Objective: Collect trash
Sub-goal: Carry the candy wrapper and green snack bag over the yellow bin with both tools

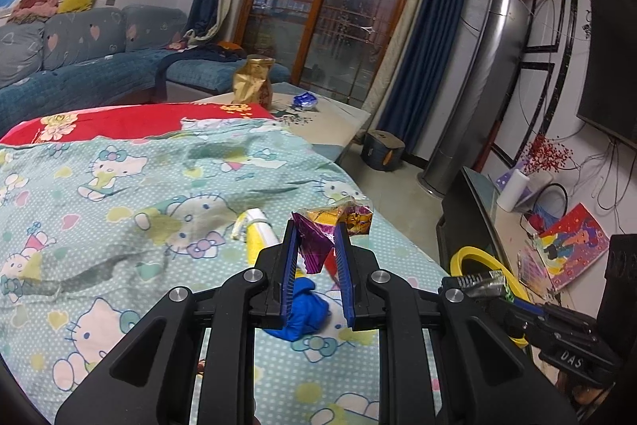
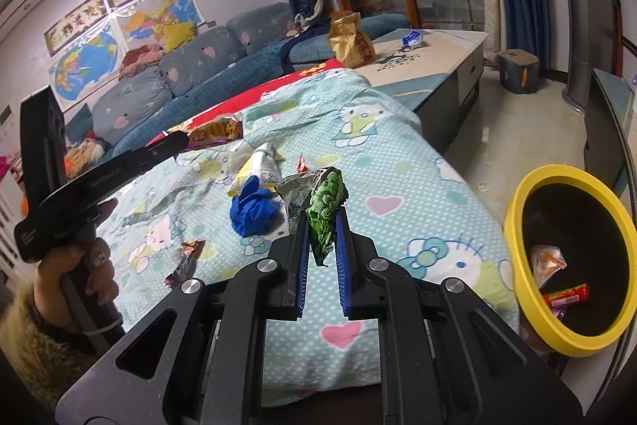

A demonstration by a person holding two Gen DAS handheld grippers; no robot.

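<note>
A bed (image 1: 119, 186) spread with a pale-blue cartoon-cat sheet (image 2: 398, 194) fills a living room, with a blue sofa (image 1: 79, 66) against the wall behind it and a low counter (image 1: 338, 118) at its far end. A yellow-rimmed trash bin (image 2: 517, 210) stands on the floor just beside the bed; inside lie a few wrappers, among them a red-and-orange packet (image 2: 567, 295) whose print is too small to read.

The left claw (image 1: 316, 226) is clamped on a purple-and-yellow wrapper (image 1: 334, 222), its blue-padded fingers (image 1: 288, 257) pinching the crumpled foil above the sheet. The right claw (image 2: 323, 216) is clamped on a green-and-silver wrapper (image 2: 324, 202), held up over the bed with the bin well off to its right. In the right wrist view the person's left hand (image 2: 85, 265) grips the handle of the left claw, and the wrapper it holds shows as gold and red foil at its tip (image 2: 217, 132).

Loose trash lies on the sheet between the two claws: a crumpled blue glove (image 2: 253, 208), a white-and-yellow packet (image 2: 256, 168) just beyond it, a small red scrap (image 2: 302, 162) and a dark brown wrapper (image 2: 185, 259) nearer the left hand. On the counter stand a crumpled gold bag (image 1: 253, 82) and, apart from it, a small blue-and-white packet (image 1: 304, 101).

White letters reading "DAS" show on the body of the right claw in the left wrist view; the lettering on the left claw's handle is too blurred to read.
</note>
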